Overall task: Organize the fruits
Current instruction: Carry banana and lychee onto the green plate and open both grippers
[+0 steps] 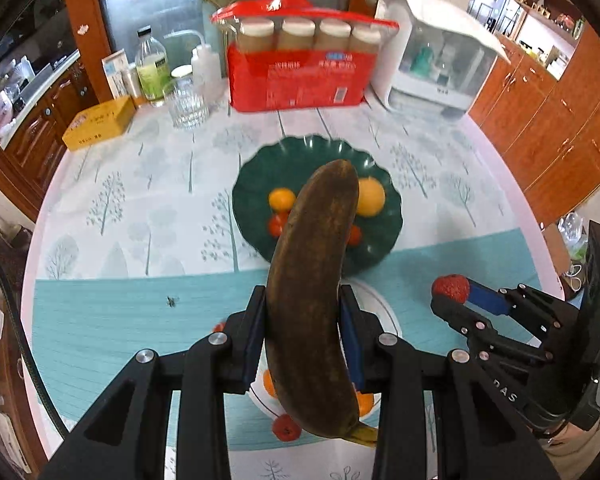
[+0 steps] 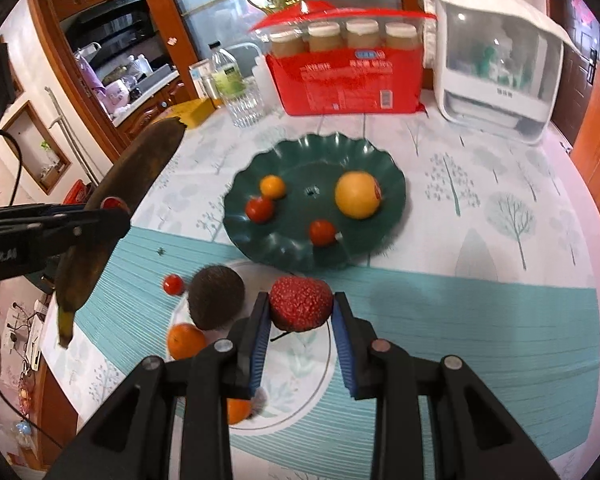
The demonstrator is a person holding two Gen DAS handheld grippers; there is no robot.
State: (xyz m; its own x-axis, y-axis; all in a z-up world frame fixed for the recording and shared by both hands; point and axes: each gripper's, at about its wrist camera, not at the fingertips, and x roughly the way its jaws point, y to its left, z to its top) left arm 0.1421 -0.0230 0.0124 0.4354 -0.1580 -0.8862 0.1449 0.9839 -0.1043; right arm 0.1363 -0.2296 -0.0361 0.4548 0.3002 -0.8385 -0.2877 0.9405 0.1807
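Above the table (image 2: 480, 300), the left claw (image 1: 303, 320) grips a brown, overripe banana (image 1: 316, 280) at mid-length, while the right claw (image 2: 301, 312) pinches a bumpy red fruit (image 2: 300, 306). Both hang short of the green plate (image 2: 260, 248); the banana looks soft, likely to bruise.

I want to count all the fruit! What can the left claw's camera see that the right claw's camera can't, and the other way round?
Only the left view: the yellow box in full, beside the glass.
Only the right view: the brown fuzzy fruit on the white plate and the small tomato beside it.
Both: the green plate with its fruit, the left claw shut on the brown banana, the right claw shut on the bumpy red fruit.
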